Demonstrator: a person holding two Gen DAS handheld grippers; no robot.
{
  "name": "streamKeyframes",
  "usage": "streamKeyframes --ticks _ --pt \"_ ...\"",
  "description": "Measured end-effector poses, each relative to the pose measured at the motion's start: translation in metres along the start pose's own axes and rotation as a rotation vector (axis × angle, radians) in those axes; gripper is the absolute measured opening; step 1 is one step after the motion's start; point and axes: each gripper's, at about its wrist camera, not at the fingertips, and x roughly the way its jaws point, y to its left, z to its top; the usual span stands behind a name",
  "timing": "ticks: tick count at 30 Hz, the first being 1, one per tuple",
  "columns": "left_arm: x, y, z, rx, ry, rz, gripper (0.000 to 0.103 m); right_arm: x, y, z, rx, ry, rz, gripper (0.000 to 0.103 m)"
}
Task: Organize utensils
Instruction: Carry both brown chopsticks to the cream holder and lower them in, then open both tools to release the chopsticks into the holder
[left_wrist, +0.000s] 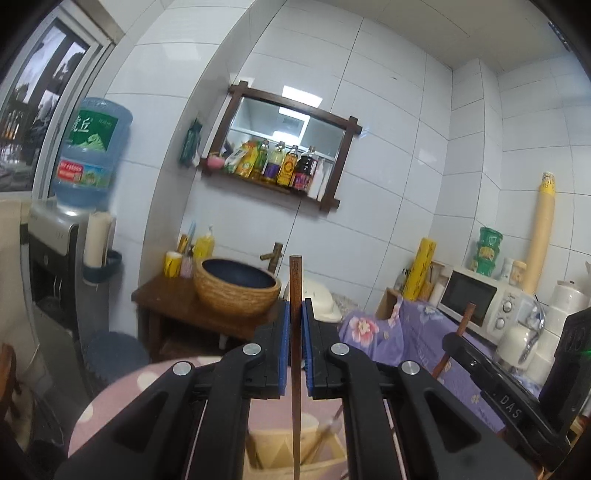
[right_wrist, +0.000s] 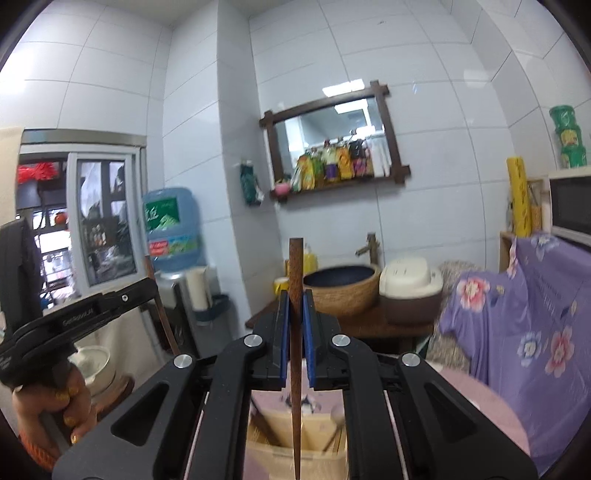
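Each gripper is clamped on one dark wooden chopstick held upright: the left gripper (left_wrist: 295, 325) has its blue pads pressed on the left chopstick (left_wrist: 294, 280), and the right gripper (right_wrist: 295, 317) pinches the right chopstick (right_wrist: 296, 273) the same way, thick end up and thin tip pointing down. Below both sits a pale, open-topped utensil holder (right_wrist: 295, 443) on a pink, white-dotted tabletop (left_wrist: 147, 376), with other sticks leaning inside it; the chopstick tips hang above or just inside its mouth, and which I cannot tell. Judging by this, the step in hand is carrying a pair of chopsticks, either lifted from the holder or about to go into it. The next move probably calls for keeping both sticks vertical and guiding the tips clear of the leaning utensils before letting go or setting them elsewhere. In the right wrist view a hand (right_wrist: 55, 402) grips the left tool's handle. Readable writing is sparse: "DAS" on the neighbouring gripper's arm, and two large Chinese characters on the green label of the water jug (left_wrist: 92, 151); the shelf bottles' labels (left_wrist: 280, 162) are too small to read.
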Motion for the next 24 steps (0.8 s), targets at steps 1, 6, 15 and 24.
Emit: streamKeyframes --ticks 1,6,15,24 --pt "0.010 -0.003 0.002 0.004 -0.007 0.012 0.008 0.010 -0.001 0.004 0.003 -0.008 -0.016 0.008" --pt "0.046 0.005 -0.026 0.001 0.027 0.055 0.008 0.049 -0.007 -0.014 -0.001 0.007 -0.079 0.008" --pt "0.059 0.029 -0.096 -0.020 0.065 0.124 0.008 0.071 -0.026 -0.092 -0.001 0.078 -0.150 0.008" --pt "0.060 0.037 -0.132 -0.030 0.131 0.127 0.008 0.069 -0.040 -0.129 0.041 0.149 -0.149 0.008"
